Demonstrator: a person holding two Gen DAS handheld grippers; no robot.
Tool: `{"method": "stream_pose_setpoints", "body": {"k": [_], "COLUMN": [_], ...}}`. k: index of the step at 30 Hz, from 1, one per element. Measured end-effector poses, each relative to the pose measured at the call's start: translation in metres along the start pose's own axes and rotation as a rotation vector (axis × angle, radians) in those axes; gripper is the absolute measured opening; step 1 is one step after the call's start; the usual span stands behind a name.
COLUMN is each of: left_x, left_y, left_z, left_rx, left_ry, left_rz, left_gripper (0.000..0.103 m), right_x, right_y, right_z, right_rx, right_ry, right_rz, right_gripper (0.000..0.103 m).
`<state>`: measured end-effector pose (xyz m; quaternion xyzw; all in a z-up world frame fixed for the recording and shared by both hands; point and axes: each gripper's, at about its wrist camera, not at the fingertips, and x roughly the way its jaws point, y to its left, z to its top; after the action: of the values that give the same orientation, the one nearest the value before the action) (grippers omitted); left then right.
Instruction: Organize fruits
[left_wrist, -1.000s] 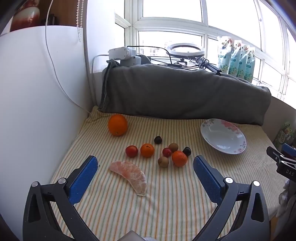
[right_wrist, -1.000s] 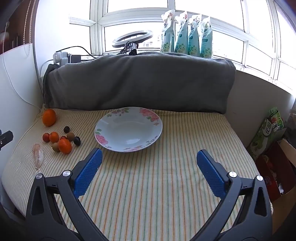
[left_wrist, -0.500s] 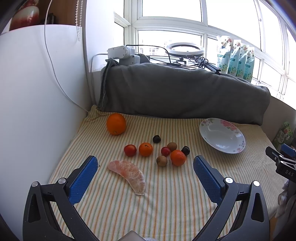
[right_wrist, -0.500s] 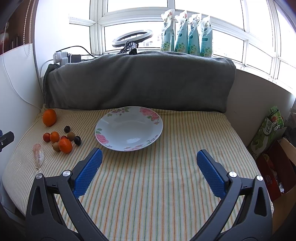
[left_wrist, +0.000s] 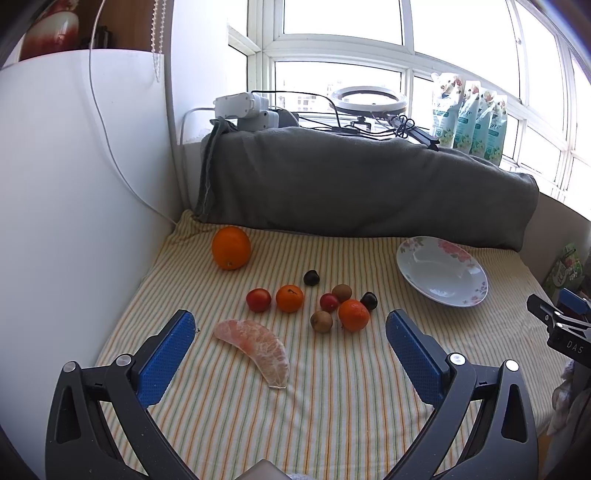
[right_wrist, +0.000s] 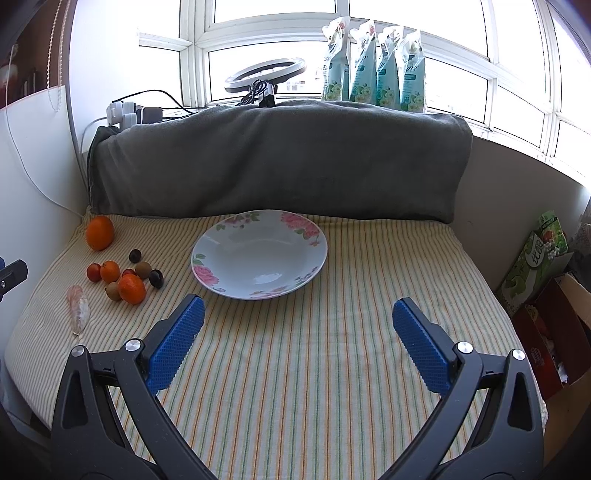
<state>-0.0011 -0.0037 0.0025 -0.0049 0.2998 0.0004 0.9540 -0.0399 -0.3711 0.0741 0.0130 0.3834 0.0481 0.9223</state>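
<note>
Both tongs are spread wide w/ nothing in them, hovering over the striped cloth (right_wrist: 295, 369) on the table. Left tongs (left_wrist: 290, 334) are pointed at the fruit: the peeled pomelo segment (left_wrist: 255, 349) lies right btwn the two blue pads, a bit closer to the left pad, not touching either one. Just past it is the little cluster: red tomato (left_wrist: 258, 299) and a small tangerine (left_wrist: 290, 298) side by side, then a second tangerine (left_wrist: 354, 314) w/ a brown longan (left_wrist: 321, 321) touching or nearly touching its left side, a small red fruit (left_wrist: 329, 302), another brown one (left_wrist: 341, 292) and a dark one (left_wrist: 369, 300) packed around it. One more dark fruit (left_wrist: 311, 277) sits alone a bit further back, and the big orange (left_wrist: 231, 247) is well apart at the far left, near the grey blanket (left_wrist: 362, 184). Right tongs (right_wrist: 297, 323) face the flowered plate (right_wrist: 236, 243), which sits just beyond the tips, roughly centred but leaning toward the left pad; nothing on it. From that cam the whole fruit bunch is off to the left of the plate, outside the tongs' gap, closest being the dark fruit (right_wrist: 156, 278). Pouches (right_wrist: 373, 66) and a ring light (right_wrist: 266, 75) are up on the windowsill behind the blanket.
</note>
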Motion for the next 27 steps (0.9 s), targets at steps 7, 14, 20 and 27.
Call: {"method": "stream_pose_setpoints", "body": {"k": [7,14,20,27], "left_x": [-0.0003,-0.0005,-0.0006,-0.0010], "left_y": [-0.0010,-0.0019,-0.0021,-0.0025], "left_z": [-0.0005,-0.0010,-0.0013,-0.0018], "left_rx": [0.001,0.000,0.000,0.000], "left_ry": [-0.002,-0.003,-0.002,-0.003], "left_rz": [-0.005,-0.006,-0.005,-0.006], "left_gripper": [0.102,0.102,0.102,0.102], "right_x": [0.0004,0.0006,0.0018,0.0031], "right_y": [0.0000,0.0007,-0.0006,-0.0002], "right_z": [-0.0005,-0.0011,-0.0005,-0.0012], "right_rx": [-0.001,0.000,0.001,0.001], "right_ry": [0.001,0.002,0.004,0.005], "right_rz": [0.000,0.000,0.001,0.002], "right_gripper": [0.103,0.103,0.103,0.103]}}
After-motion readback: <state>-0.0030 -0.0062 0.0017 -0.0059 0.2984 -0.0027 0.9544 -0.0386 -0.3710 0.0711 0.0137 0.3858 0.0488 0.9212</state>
